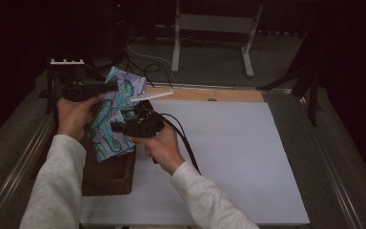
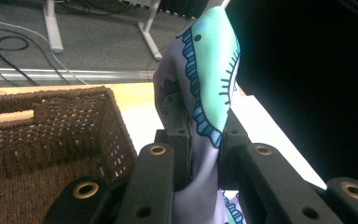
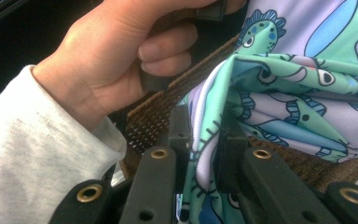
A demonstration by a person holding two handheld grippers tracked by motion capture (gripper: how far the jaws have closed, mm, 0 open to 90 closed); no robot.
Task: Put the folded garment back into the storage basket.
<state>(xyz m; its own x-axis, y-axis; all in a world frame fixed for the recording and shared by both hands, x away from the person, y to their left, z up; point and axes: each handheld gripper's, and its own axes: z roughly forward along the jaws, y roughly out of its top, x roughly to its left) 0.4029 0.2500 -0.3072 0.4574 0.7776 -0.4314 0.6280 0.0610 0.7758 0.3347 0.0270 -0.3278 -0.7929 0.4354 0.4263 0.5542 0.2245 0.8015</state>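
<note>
Both tools, left tool point(image 1: 106, 87) and right tool point(image 1: 120, 127), are clamping the patterned cloth point(image 1: 112, 117), hanging lengthwise over the wicker basket point(image 1: 109, 176).

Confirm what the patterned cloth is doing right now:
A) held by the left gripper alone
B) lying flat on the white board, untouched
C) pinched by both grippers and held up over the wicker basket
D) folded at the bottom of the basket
C: the left gripper and the right gripper each clamp a fold of the patterned cloth, hanging over the wicker basket.
</note>
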